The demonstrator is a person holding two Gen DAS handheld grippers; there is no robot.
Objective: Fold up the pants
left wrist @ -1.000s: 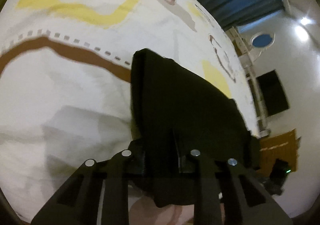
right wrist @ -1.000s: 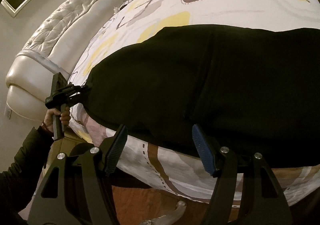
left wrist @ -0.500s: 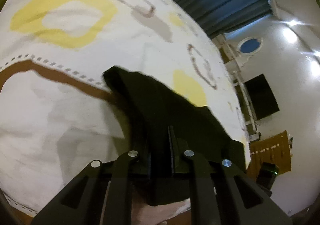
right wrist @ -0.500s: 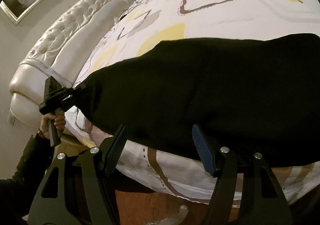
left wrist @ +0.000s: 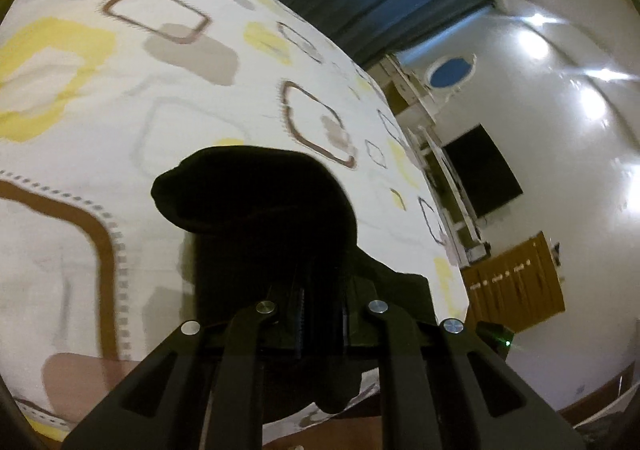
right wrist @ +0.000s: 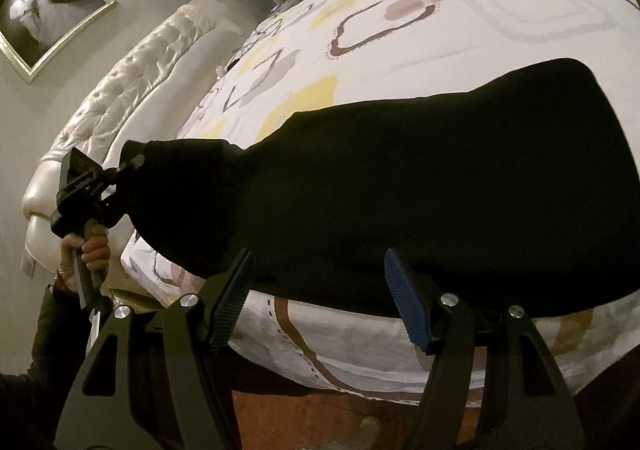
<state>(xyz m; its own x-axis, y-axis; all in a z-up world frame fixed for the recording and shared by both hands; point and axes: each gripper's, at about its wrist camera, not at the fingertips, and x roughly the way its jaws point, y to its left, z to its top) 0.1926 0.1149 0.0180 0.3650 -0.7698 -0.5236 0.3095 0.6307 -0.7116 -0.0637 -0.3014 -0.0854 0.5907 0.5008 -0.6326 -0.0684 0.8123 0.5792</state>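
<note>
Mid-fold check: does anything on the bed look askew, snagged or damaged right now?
Nothing looks damaged or spilled. The black fabric pants lie across the white patterned bedspread, with one end bunched and lifted clear of it in the shut left gripper. The open right gripper holds nothing. That is normal mid-fold.

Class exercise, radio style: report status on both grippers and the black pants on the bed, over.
Left gripper shut on one end of the black fabric pants, lifted off the patterned bedspread. Right gripper open, empty, at the near edge. Nothing in the way.
</note>
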